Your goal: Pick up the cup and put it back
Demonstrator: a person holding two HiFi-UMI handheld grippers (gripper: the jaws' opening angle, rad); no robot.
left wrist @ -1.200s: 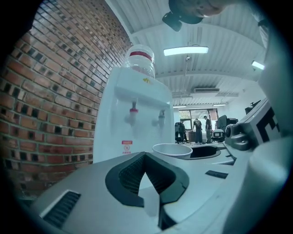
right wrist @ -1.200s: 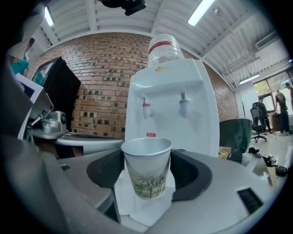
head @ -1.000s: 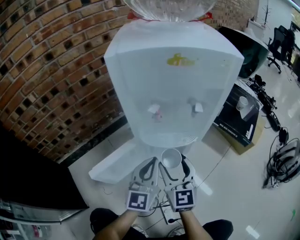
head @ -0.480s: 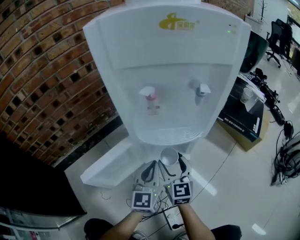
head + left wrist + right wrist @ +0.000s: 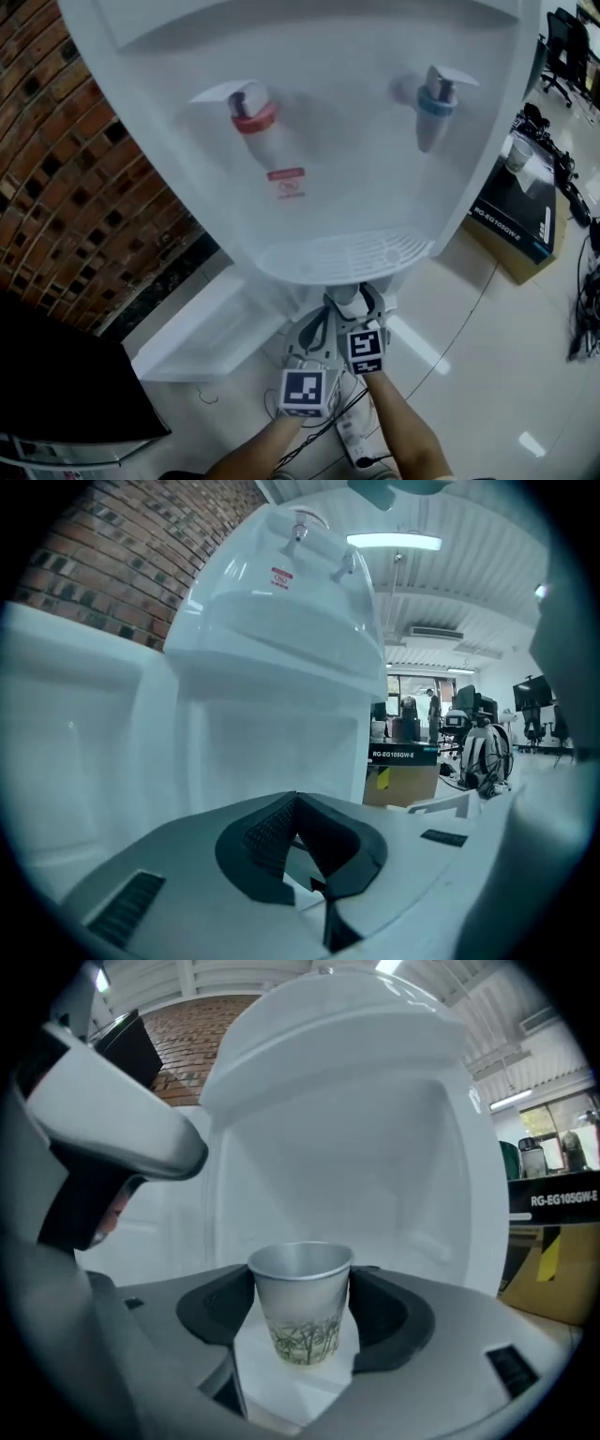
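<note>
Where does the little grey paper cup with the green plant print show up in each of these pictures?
Head view: grey paper cup low centre, just under the front of the tall white water dispenser.
Left gripper view: not in it.
Right gripper view: the cup is dead centre, upright, gripped by the right tool.
Shared landmark: that dispenser, which fills the background in all three views.

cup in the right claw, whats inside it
Only the upper inner wall of the cup shows, plain grey with nothing on it. The cup's own near wall covers the bottom, so whether it holds any water cannot be seen.
</note>
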